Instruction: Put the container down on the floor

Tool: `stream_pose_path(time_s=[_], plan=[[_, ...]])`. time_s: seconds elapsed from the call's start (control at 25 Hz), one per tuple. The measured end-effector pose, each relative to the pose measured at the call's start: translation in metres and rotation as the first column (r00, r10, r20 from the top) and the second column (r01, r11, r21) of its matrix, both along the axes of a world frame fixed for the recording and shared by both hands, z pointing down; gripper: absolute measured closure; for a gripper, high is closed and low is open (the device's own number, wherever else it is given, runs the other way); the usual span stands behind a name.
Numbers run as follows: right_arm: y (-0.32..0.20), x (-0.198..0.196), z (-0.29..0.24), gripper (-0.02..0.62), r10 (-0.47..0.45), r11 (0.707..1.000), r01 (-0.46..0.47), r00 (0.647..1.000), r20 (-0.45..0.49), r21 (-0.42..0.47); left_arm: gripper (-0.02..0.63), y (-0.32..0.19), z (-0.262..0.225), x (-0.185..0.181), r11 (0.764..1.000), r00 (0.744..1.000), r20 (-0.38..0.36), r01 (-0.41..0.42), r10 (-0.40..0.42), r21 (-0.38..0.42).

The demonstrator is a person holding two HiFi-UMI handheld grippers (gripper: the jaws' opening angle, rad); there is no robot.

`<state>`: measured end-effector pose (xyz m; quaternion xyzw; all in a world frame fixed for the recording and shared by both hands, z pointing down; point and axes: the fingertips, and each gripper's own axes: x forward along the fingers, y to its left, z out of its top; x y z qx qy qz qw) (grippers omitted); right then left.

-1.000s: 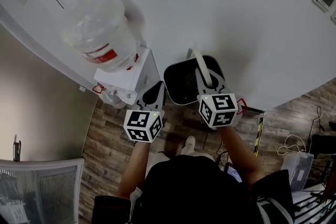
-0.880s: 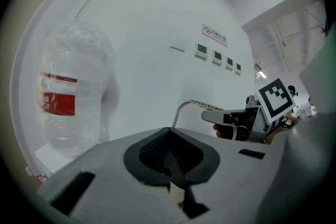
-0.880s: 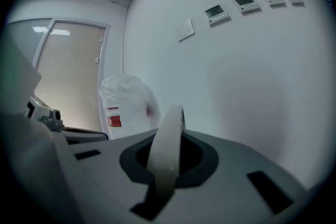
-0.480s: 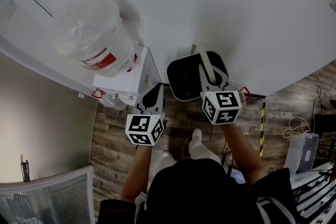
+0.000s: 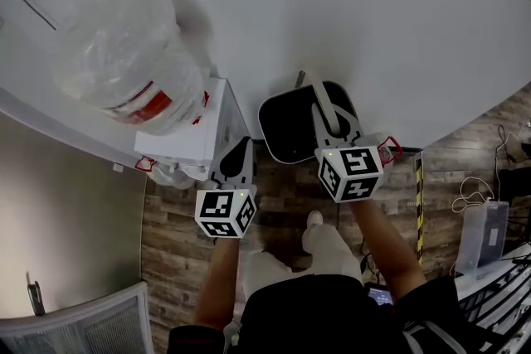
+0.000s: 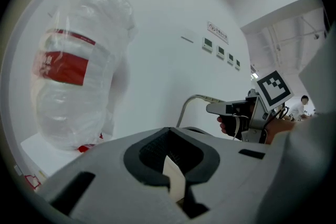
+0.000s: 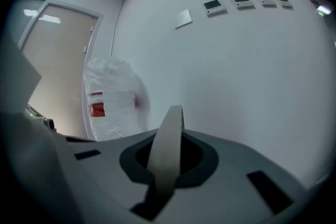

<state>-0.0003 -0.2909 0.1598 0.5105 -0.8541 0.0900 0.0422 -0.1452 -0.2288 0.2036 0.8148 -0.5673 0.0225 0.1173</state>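
Presently: black bin (image 5: 290, 124) hangs by the wall, apparently clear of the wood floor (image 5: 282, 199), just beside the water dispenser (image 5: 195, 133). Right gripper (image 5: 333, 133) jaws are clamped on its pale bail handle (image 5: 323, 104), so the weight hangs below, which suits lowering. Left gripper (image 5: 235, 162) is off the bin, jaws drawn together, with an unidentified pale sliver in the gap. Only the head view shows the bin body; the right gripper view shows just the handle strip.

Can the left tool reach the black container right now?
Probably yes: the black container is right beside the left tool with nothing between, though its jaws pinch a pale strip.
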Motion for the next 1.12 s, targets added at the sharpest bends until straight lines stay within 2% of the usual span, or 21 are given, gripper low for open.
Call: stream_pose_path(time_s=[0.36,0.52,0.72,1.12], plan=[[-0.015,-0.006,0.056,0.561,0.005,0.999,-0.005,1.0,0.003,0.037,0.589,-0.016,0.062,-0.009,0.999,1.0,0.003,0.016,-0.016,0.03],[-0.02,-0.005,0.091,0.561,0.011,0.999,-0.011,1.0,-0.001,0.034,0.589,-0.019,0.1,-0.011,1.0,0.999,0.031,0.015,-0.016,0.028],[-0.022,-0.006,0.136,0.561,0.02,1.0,-0.02,1.0,-0.009,0.024,0.589,-0.023,0.142,-0.014,1.0,1.0,-0.03,0.003,-0.002,0.004],[-0.025,-0.012,0.211,0.561,0.012,1.0,-0.012,1.0,-0.008,0.012,0.589,-0.029,0.208,-0.017,1.0,1.0,-0.017,0.003,-0.003,0.016]])
